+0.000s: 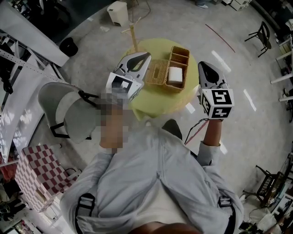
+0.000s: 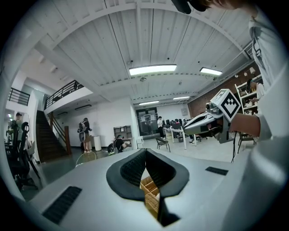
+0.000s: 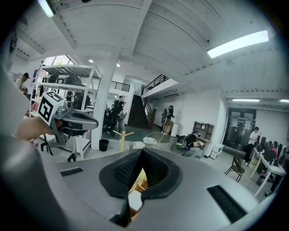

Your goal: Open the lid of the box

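A wicker organiser (image 1: 161, 78) with several compartments stands on a round yellow-green table (image 1: 151, 103). A white square box (image 1: 175, 74) sits in its right-hand compartment, lid down. Both grippers hover above the table, apart from the organiser. My left gripper (image 1: 148, 55) is over the organiser's left end and my right gripper (image 1: 202, 64) is off its right side. In the left gripper view the jaws (image 2: 146, 151) meet at the tips, with wicker (image 2: 151, 198) showing through the gap below. The right gripper's jaws (image 3: 141, 151) are also shut and empty, with the white box (image 3: 134, 198) glimpsed beneath.
A grey chair (image 1: 68, 109) stands left of the table and a red-checked box (image 1: 39, 176) lies nearer me. A wooden stand (image 1: 132, 34), a black bin (image 1: 68, 45) and a white bin (image 1: 117, 11) are beyond the table. Several people are across the hall.
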Demonstrator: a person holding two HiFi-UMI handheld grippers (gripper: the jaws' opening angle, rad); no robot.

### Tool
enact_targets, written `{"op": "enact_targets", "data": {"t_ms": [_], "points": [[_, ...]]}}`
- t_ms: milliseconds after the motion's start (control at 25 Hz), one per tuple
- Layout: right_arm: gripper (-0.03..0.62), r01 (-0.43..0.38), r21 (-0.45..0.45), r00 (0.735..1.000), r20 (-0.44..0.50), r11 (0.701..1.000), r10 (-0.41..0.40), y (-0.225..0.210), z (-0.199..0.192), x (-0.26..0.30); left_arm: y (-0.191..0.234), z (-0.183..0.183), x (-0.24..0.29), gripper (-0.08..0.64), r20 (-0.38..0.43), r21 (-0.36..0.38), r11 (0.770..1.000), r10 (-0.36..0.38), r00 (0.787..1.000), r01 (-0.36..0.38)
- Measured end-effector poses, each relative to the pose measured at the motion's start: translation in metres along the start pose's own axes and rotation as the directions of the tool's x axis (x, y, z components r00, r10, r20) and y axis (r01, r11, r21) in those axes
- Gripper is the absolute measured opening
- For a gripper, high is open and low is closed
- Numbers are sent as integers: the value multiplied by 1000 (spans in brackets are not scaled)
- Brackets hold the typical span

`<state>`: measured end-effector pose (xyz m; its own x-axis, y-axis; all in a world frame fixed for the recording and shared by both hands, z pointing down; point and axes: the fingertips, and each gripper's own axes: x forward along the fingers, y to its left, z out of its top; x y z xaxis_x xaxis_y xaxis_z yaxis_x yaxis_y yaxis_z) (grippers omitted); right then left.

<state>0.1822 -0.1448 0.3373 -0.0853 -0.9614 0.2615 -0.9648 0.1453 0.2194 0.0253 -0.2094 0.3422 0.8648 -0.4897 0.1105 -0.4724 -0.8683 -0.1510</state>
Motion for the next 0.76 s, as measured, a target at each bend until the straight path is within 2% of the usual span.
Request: {"op": "enact_targets", "data": {"t_ms": [160, 760], "points": [[22, -7, 4, 1000, -4, 1000, 7, 2, -4, 2, 0, -6, -1, 29, -8, -23, 1000, -6, 1000, 6], [23, -11, 14, 999, -30, 1000, 11, 1, -14, 6, -2, -23, 7, 29, -48, -37, 999, -14, 999, 12]]}}
